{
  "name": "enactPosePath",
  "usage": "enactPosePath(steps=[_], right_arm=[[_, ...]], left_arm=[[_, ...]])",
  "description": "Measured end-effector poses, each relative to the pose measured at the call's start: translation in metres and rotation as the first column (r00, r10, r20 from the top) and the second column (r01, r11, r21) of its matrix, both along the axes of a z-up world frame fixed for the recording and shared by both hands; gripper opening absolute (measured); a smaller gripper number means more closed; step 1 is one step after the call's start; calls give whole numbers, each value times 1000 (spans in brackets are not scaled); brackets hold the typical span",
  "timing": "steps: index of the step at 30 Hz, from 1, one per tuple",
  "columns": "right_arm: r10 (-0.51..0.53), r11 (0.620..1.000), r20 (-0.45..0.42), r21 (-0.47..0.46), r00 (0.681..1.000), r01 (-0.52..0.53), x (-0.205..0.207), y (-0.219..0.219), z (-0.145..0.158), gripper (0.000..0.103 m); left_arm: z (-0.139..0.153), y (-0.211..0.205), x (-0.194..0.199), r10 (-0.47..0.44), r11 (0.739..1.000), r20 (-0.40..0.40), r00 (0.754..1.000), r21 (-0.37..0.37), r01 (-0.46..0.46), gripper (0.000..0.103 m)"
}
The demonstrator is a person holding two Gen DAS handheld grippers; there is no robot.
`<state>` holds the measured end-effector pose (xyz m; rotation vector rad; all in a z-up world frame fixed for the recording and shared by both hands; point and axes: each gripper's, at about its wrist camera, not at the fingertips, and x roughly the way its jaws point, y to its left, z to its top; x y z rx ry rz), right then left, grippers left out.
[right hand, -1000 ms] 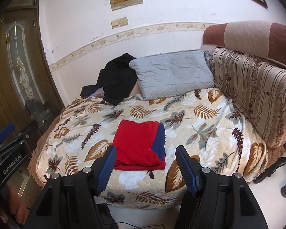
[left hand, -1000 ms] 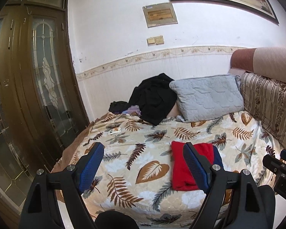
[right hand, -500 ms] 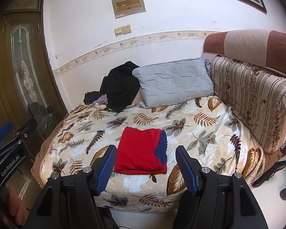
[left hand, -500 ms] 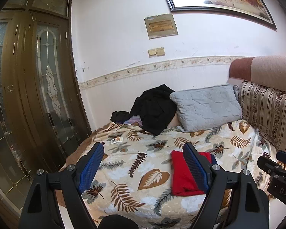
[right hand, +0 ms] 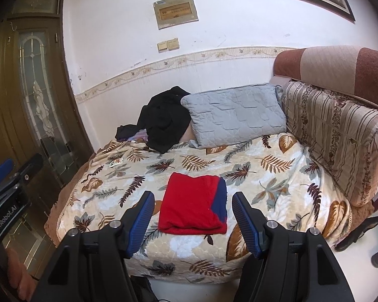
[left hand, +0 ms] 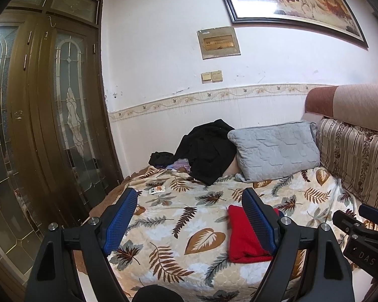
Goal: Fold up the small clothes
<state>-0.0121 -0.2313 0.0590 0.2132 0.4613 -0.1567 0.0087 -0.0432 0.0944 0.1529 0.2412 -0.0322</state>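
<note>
A folded red garment (right hand: 192, 210) with a blue strip along its right edge lies flat near the front of the leaf-print bedspread (right hand: 272, 173). My right gripper (right hand: 192, 220) hovers in front of and above it, open, with nothing between its blue pads. In the left wrist view the same red garment (left hand: 242, 236) is partly hidden behind the left gripper's right finger. My left gripper (left hand: 189, 220) is open and empty, held back off the bed's front edge. Each gripper shows at the edge of the other's view.
A grey quilted pillow (right hand: 235, 114) and a heap of black clothes (right hand: 165, 122) sit at the back of the bed against the white wall. A striped bolster (right hand: 340, 136) lines the right side. A brown glazed door (left hand: 50, 125) stands left. A small card (left hand: 156, 189) lies on the bedspread.
Both grippers have risen and drawn back from the bed, so the bed and red garment sit lower and smaller in view. Both stay open; the garment has not moved.
</note>
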Motion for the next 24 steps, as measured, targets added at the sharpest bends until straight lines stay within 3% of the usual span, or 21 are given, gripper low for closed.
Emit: enactPosePath(steps=[24], right_arm=[[0,1000,-20,-1,1000,0,12,7,-10,68]], left_arm=[[-5,5,4,6,1000,-7,1000,-12,-6,86]])
